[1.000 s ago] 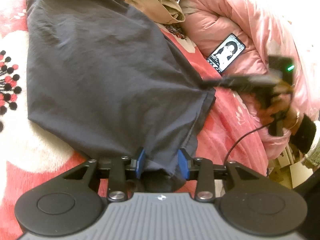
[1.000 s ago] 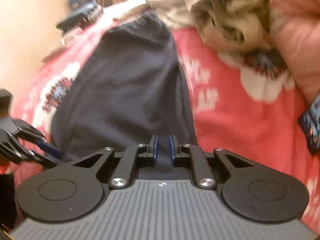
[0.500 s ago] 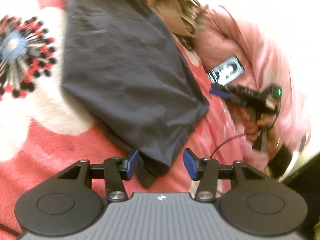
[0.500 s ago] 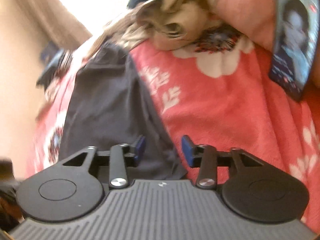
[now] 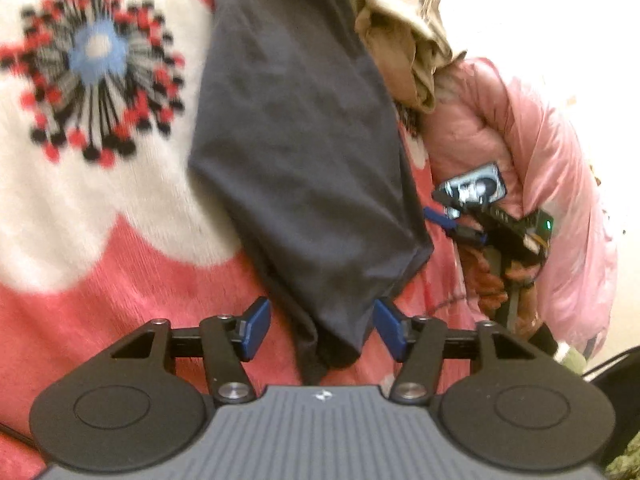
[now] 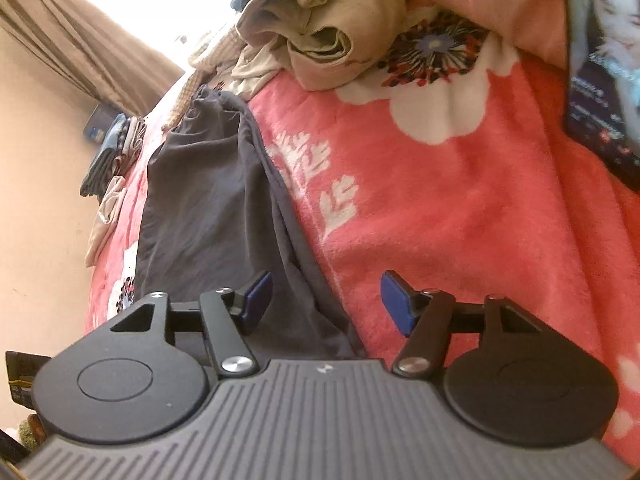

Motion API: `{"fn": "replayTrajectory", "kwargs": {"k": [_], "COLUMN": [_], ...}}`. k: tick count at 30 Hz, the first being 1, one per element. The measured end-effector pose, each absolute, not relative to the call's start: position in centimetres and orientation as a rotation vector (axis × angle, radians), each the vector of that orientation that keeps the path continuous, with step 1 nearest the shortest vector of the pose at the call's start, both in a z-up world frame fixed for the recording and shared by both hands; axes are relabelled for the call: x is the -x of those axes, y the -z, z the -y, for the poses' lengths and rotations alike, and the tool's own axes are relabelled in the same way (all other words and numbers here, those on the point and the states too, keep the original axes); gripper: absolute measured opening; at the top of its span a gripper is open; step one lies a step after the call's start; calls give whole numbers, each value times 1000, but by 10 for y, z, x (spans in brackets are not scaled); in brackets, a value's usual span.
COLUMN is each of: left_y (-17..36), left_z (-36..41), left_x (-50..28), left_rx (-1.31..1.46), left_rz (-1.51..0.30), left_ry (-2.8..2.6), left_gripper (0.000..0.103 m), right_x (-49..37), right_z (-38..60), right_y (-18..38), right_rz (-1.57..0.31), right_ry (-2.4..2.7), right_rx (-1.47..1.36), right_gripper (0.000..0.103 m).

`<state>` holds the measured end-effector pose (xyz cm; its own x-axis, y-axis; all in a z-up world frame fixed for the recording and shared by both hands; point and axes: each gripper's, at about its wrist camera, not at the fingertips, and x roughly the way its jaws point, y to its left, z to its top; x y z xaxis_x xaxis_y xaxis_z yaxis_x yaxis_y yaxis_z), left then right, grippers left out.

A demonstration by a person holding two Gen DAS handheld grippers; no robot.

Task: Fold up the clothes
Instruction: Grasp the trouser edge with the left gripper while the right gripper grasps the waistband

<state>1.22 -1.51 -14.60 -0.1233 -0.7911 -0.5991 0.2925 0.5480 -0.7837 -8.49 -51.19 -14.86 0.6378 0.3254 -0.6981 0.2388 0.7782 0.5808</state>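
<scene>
Pink fleece blanket (image 5: 120,280) with big white flowers covered the whole bed, and that was the work surface for this fold. Starting at the left, the left gripper (image 5: 322,330) had its blue jaws spreading apart, with the near corner of the dark grey garment (image 5: 304,152) lying loose between them but not pinched, so it looked like a let-go after laying the hem down. From those jaws the garment stretched straight ahead in a long narrow strip, looking already doubled lengthwise, which is probably why both ends got dropped together. Ahead and right of the jaws sat a crumpled tan pile of clothes (image 5: 404,52), likely next in line, then a pink puffy jacket (image 5: 520,152) with a phone (image 5: 476,188) resting on it. Further right, the right gripper (image 6: 326,302) was also opening; the garment's other edge lay between its jaws towards the left pad, untouched, with bare blanket at the right pad.
</scene>
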Motion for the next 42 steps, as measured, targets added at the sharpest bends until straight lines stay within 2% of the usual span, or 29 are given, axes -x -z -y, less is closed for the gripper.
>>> {"fn": "replayTrajectory", "kwargs": {"k": [9, 12, 14, 19, 23, 25, 27, 31, 32, 33, 42], "left_y": [163, 170, 174, 186, 193, 195, 192, 184, 182, 179, 148], "left_z": [25, 31, 36, 46, 47, 48, 51, 55, 55, 57, 53], "left_x": [-19, -23, -22, -8, -9, -10, -9, -8, -8, -7, -8], "left_rx": [536, 576, 579, 524, 551, 555, 525, 473, 459, 441, 424], "left_rz": [-1431, -1439, -1462, -1560, -1595, -1603, -1584, -1549, -1537, -1522, -1424], "left_ry": [1017, 1033, 1047, 1082, 1059, 1051, 1057, 1066, 1069, 1075, 1136], "left_gripper": [65, 60, 52, 19, 11, 9, 8, 6, 6, 6, 5], "right_x": [76, 67, 60, 70, 90, 95, 99, 102, 103, 103, 116], "right_z": [502, 501, 499, 496, 491, 491, 491, 487, 485, 483, 483], "right_y": [165, 166, 168, 171, 173, 173, 173, 165, 163, 161, 143], "right_rz": [-918, -902, -899, -919, -943, -947, -954, -985, -995, -1006, -935], "right_ry": [-94, -111, -119, -181, -217, -216, -218, -233, -241, -248, -263], "right_rx": [-718, -732, -735, -759, -770, -781, -780, -728, -708, -685, -728], "right_gripper": [72, 72, 72, 70, 60, 51, 37, 21, 11, 8, 4]}}
